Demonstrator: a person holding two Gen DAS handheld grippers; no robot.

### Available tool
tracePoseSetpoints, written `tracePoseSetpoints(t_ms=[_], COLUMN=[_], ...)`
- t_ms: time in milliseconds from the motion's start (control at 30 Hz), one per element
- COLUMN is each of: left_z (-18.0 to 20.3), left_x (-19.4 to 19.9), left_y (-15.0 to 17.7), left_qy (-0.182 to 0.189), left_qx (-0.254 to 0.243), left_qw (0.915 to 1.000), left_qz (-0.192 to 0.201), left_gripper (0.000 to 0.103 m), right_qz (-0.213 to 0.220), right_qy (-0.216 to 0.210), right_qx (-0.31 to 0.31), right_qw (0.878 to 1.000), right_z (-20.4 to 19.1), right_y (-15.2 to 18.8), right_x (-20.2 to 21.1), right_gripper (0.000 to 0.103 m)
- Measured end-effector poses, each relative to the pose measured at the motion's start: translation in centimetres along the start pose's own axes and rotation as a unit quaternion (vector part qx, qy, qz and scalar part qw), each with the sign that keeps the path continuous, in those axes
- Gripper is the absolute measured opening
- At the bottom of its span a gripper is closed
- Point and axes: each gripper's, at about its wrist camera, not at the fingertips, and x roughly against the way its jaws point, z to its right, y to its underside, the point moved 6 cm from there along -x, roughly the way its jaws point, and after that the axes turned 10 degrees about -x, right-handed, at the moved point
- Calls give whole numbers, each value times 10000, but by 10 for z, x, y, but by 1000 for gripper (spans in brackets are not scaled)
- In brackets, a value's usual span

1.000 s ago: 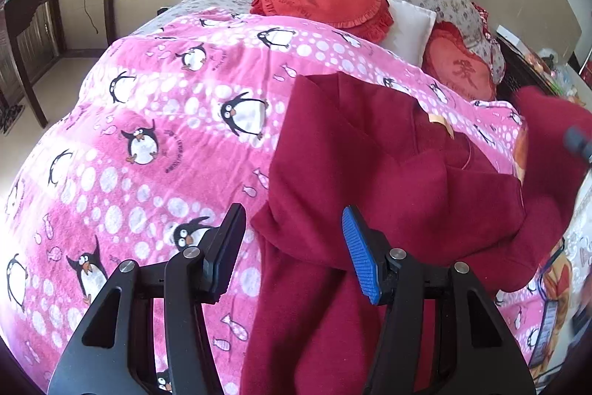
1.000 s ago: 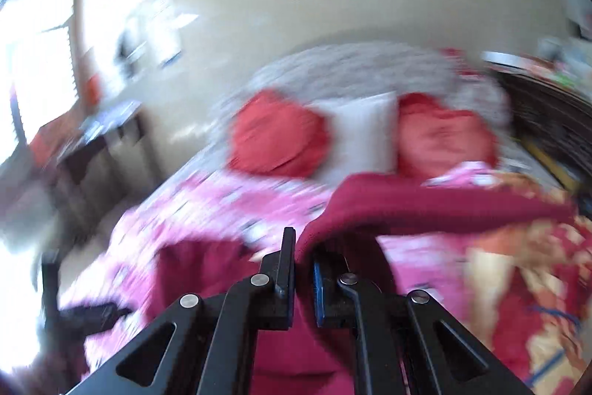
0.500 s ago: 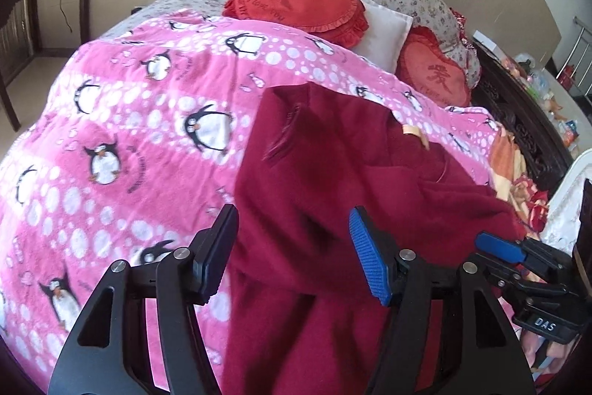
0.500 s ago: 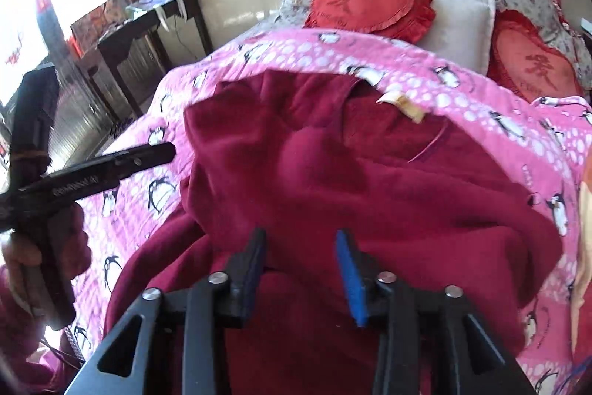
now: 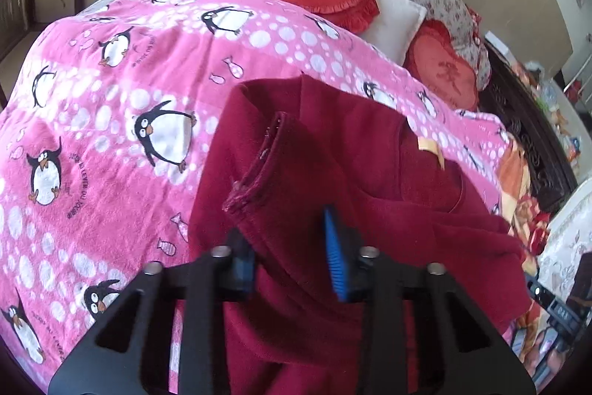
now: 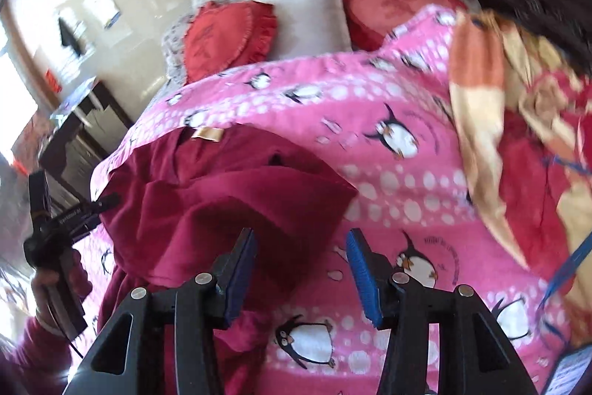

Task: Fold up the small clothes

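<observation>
The left gripper (image 5: 290,263) has its jaws part open around a raised fold of the maroon garment (image 5: 333,173), which lies half-folded on the penguin blanket (image 5: 111,99); whether they pinch cloth, I cannot tell. The right gripper (image 6: 301,274) gapes empty just beside the garment's edge. A thin bite could slip and let the fold fall open
</observation>
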Motion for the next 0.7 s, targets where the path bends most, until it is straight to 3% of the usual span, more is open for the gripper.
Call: tracePoseSetpoints(t_ms=[33,100,200,267,333,467,533,600,700], left_z=[1,3,-1,-4,-6,-6,-7,-12,-18], left_x=[4,15,31,41,52,63,51,34,23], left_y=[1,1,2,1,0,0,6,17,28], left_qy=[-44,-78,-35,-33,-1,15,-167,-251,-314], left_qx=[-92,-220,-194,-206,-227,-238,-323,-294,-251], left_qw=[9999,9995,9990,9986,9979,9964,9972,9987,9990], left_qz=[75,219,390,486,600,816,652,327,180], left_gripper=[15,12,10,10,10,10,10,10,10], right_qz=[-26,-79,-203,13,315,737,677,269,267], right_qy=[-129,-337,-273,-267,-241,-394,-135,279,72], right_qx=[-158,-344,-228,-159,-154,-144,92,140,-149], right_qw=[9998,9988,9992,9995,9991,9964,9976,9992,9995], right_z=[4,4,2,-2,-6,-18,-23,-19,-12], right_y=[-2,-6,-11,-19,-33,-55,-58,-53,-42], right_x=[-6,-22,-44,-44,-34,-18,-30,-46,-30], right_gripper=[48,48,48,29,22,22,22,22,24])
